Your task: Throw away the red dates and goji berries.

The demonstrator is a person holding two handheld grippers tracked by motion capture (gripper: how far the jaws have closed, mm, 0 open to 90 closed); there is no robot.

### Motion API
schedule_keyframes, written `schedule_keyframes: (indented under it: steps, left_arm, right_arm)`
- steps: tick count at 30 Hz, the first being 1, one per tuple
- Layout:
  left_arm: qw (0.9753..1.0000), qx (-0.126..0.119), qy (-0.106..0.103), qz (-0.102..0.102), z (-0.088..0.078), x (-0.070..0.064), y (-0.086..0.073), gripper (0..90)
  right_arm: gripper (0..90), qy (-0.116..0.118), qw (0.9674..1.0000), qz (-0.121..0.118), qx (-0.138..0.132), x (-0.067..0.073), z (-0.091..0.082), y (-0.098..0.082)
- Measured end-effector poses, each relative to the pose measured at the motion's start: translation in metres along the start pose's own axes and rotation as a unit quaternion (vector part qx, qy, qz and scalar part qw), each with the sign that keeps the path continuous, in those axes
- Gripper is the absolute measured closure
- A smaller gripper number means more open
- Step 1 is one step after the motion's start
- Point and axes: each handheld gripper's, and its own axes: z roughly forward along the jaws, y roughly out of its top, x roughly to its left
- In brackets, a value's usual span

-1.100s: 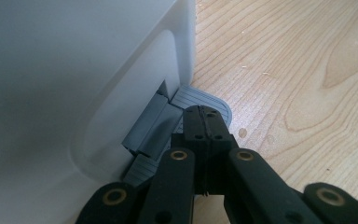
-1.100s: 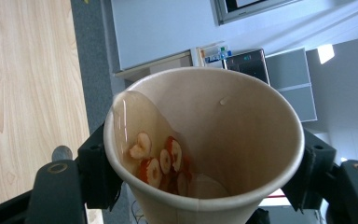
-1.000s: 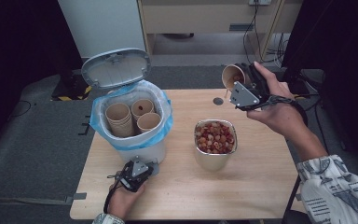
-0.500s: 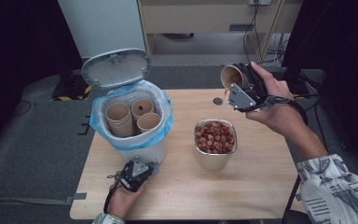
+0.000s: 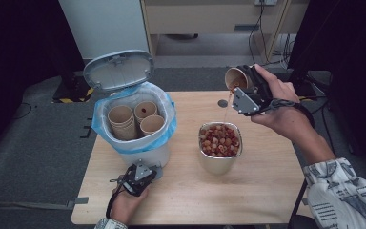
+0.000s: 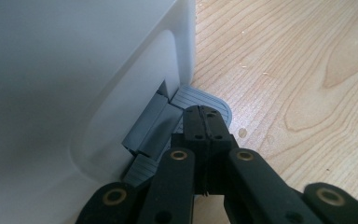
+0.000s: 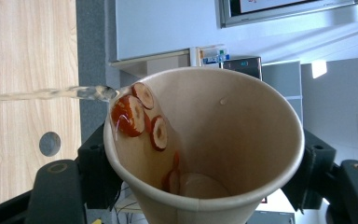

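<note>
Paper cup (image 7: 205, 149) tipped in right jaws, its sliced fruit (image 7: 130, 114) clear close-up, perhaps liquid streaming; left jaws shut, empty.

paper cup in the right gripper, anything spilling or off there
No spill shows: the tilted paper cup pours a thin stream toward the metal bowl of red slices. A few slices cling at its rim.
</note>
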Motion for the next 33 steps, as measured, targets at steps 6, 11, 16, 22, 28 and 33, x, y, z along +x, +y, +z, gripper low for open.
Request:
schedule_keyframes:
  steps: [6, 11, 16, 22, 28, 33]
  left_arm:
    - [1.0000, 0.000, 0.000, 0.000, 0.000, 0.000, 0.000, 89.9]
    - [1.0000, 0.000, 0.000, 0.000, 0.000, 0.000, 0.000, 89.9]
    - [1.0000, 0.000, 0.000, 0.000, 0.000, 0.000, 0.000, 89.9]
    - [1.0000, 0.000, 0.000, -0.001, 0.000, 0.000, 0.000, 89.9]
    - [1.0000, 0.000, 0.000, -0.001, 0.000, 0.000, 0.000, 89.9]
    - [1.0000, 0.000, 0.000, -0.001, 0.000, 0.000, 0.000, 89.9]
  right_arm:
    - [27.6, -0.003, 1.0000, 0.000, -0.001, -0.002, -0.002, 0.000]
    - [27.6, -0.003, 1.0000, -0.006, -0.004, -0.002, -0.003, 0.003]
    - [27.6, 0.001, 0.9997, -0.024, 0.000, 0.000, -0.003, 0.004]
    - [27.6, -0.003, 0.9986, -0.053, 0.005, -0.001, -0.005, 0.007]
    - [27.7, -0.005, 0.9978, -0.065, 0.010, -0.003, -0.007, 0.009]
    - [27.7, -0.005, 0.9974, -0.072, 0.008, -0.001, -0.007, 0.010]
